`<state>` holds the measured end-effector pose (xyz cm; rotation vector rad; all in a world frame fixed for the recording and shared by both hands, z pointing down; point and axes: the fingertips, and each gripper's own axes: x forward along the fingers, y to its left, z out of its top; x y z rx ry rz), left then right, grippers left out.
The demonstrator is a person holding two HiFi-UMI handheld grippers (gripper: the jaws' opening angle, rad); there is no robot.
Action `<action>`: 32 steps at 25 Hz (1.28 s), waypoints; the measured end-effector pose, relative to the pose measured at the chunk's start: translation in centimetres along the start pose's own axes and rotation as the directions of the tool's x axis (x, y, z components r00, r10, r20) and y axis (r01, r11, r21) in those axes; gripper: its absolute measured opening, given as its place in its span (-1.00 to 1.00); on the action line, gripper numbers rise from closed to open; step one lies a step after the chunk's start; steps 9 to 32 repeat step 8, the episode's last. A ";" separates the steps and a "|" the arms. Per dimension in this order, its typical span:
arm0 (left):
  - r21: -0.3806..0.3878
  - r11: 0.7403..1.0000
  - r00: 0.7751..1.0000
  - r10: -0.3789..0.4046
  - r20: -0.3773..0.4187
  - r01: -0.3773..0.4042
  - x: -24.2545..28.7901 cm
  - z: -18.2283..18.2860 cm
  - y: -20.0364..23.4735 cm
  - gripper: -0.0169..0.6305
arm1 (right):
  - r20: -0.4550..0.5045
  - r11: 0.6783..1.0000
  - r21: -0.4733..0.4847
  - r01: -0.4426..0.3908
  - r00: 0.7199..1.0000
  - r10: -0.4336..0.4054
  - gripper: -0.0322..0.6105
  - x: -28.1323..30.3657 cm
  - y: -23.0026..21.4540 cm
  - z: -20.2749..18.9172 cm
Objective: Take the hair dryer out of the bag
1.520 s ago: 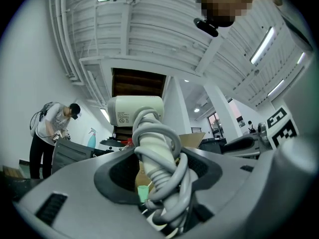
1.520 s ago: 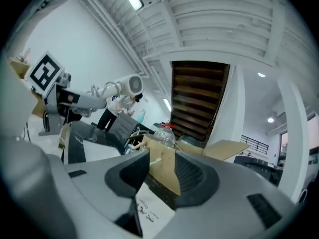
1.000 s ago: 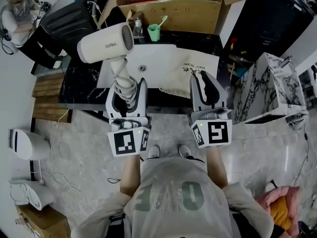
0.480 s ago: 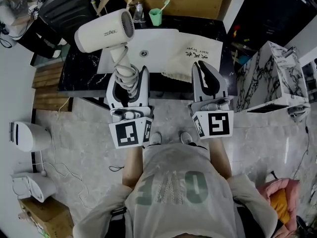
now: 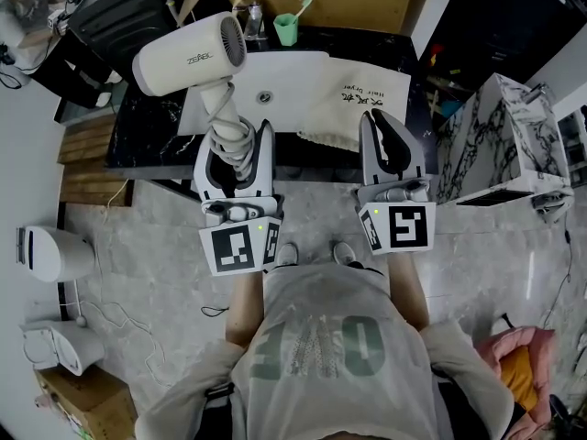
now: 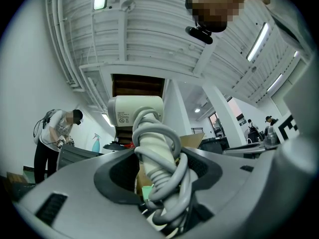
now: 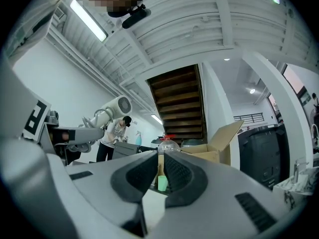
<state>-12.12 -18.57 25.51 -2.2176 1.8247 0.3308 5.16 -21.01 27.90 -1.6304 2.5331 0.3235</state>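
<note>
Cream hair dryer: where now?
Head view, upper left: hair dryer held by its cord-wrapped handle in the left gripper, above the black counter, left of the beige bag.

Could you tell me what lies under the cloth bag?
The white sink shows beneath the left part of the cloth bag; what the right part rests on is covered.

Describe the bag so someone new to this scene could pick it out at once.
Find the black marble counter at the top of the head view, with a white sink set in it. The bag lies flat across the sink's right side: pale cloth, the only thing there with black handwriting on it.
</note>
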 end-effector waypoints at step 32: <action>-0.010 1.000 1.000 -0.003 -0.006 0.003 0.1 -0.2 -0.6 -0.12 | -0.007 1.000 -0.008 0.015 1.000 -0.015 -0.73 -0.3 -1.0 -0.1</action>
